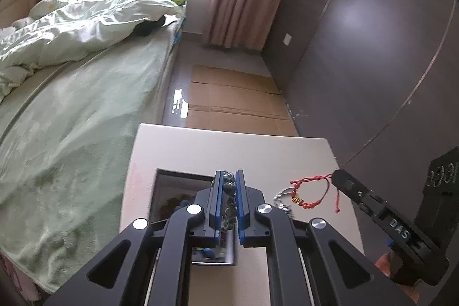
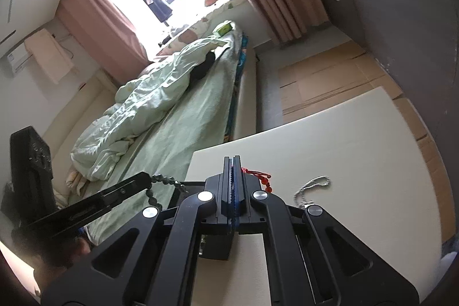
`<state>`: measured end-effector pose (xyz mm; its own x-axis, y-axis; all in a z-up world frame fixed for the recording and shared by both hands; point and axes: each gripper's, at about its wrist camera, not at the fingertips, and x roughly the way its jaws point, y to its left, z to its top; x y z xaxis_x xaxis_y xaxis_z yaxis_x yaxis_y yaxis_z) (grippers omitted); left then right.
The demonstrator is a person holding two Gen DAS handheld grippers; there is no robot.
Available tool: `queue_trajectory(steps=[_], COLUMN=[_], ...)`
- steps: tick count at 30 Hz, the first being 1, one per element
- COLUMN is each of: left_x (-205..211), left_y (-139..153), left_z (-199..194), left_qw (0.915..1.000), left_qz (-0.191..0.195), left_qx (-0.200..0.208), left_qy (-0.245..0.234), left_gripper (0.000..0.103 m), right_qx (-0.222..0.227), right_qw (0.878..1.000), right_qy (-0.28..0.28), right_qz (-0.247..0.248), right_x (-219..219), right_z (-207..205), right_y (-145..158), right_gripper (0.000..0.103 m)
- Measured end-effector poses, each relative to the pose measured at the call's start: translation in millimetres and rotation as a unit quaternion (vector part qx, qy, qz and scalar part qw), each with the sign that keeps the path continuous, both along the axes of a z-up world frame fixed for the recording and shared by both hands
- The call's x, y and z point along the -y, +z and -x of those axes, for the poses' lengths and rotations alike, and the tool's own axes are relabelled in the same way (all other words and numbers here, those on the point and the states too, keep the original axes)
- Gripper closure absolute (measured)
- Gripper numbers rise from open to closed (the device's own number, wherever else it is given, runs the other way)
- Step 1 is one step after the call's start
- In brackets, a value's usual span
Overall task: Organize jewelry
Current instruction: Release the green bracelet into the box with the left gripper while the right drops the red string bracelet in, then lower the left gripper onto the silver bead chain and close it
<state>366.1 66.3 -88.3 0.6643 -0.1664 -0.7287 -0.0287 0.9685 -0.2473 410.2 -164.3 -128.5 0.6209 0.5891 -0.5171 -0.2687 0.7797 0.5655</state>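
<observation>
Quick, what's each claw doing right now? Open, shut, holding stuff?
Left claw: shut on the dark bead bracelet.
Right claw: shut on the red string bracelet, lifted off the table.

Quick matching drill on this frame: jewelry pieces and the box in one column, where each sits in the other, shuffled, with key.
Column 1
1. dark green bead bracelet
2. red woven cord bracelet
3. silver chain
4. dark open box

Column 2
A. clamped in the right claw
B. lying loose on the white table
C. clamped in the left claw
D. standing on the table under the left claw

Pairs: 1-C, 2-A, 3-B, 4-D
</observation>
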Motion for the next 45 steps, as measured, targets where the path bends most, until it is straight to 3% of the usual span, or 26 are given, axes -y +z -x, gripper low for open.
queue_trajectory(steps=[12, 13, 16, 24, 29, 30, 31, 32, 33, 38, 45], left_x=[-36.4, -36.9, -41.5, -60.5, -65.5, -65.7, -65.6, -65.3, -64.4, -58.3, -35.0], left_y=[-20.5, -21.5, -21.7, -22.6, -19.1, -18.0, -17.1, -15.9, -13.3, -4.0, 1.8], left_z=[-9.8, -10.6, -8.5, 3.4, 13.9, 16.2, 18.2, 19.8, 22.7, 30.8, 25.8], left_qw=[0.9991, 0.9991, 0.9988, 0.9980, 0.9978, 0.9978, 0.9978, 0.9979, 0.9980, 0.9983, 0.9988], left_qz=[-0.008, -0.009, -0.007, 0.004, -0.001, -0.002, -0.002, -0.003, -0.005, -0.001, 0.023], left_qx=[-0.022, -0.024, -0.019, -0.023, -0.019, -0.019, -0.018, -0.018, -0.015, -0.003, -0.006], left_qy=[0.034, 0.034, 0.043, 0.058, 0.064, 0.064, 0.063, 0.063, 0.062, 0.058, 0.042], left_gripper=[0.096, 0.094, 0.074, 0.072, 0.056, 0.055, 0.052, 0.047, 0.044, 0.031, 0.030], right_qx=[-0.003, -0.003, -0.004, -0.006, -0.013, -0.020, -0.030, -0.034, -0.030, -0.018, -0.033], right_qw=[0.999, 0.999, 0.999, 0.997, 0.993, 0.994, 0.993, 0.994, 0.995, 0.998, 0.999], right_qy=[0.033, 0.036, 0.044, 0.077, 0.107, 0.108, 0.108, 0.102, 0.092, 0.068, 0.023], right_qz=[0.005, 0.003, -0.002, -0.031, -0.037, -0.026, -0.020, -0.018, -0.016, -0.010, 0.013], right_x=[-43.3, -45.4, -52.1, -70.1, -90.7, -94.7, -96.5, -95.2, -91.3, -68.9, -24.2], right_z=[4.6, 5.0, 5.6, 6.1, 7.3, 6.4, 4.8, 4.6, 5.9, 9.0, 5.4], right_y=[-2.3, -2.4, -3.1, -3.2, -3.7, -5.0, -6.9, -8.0, -7.4, -1.4, -8.2], right_gripper=[0.100, 0.100, 0.100, 0.100, 0.100, 0.098, 0.085, 0.064, 0.057, 0.054, 0.054])
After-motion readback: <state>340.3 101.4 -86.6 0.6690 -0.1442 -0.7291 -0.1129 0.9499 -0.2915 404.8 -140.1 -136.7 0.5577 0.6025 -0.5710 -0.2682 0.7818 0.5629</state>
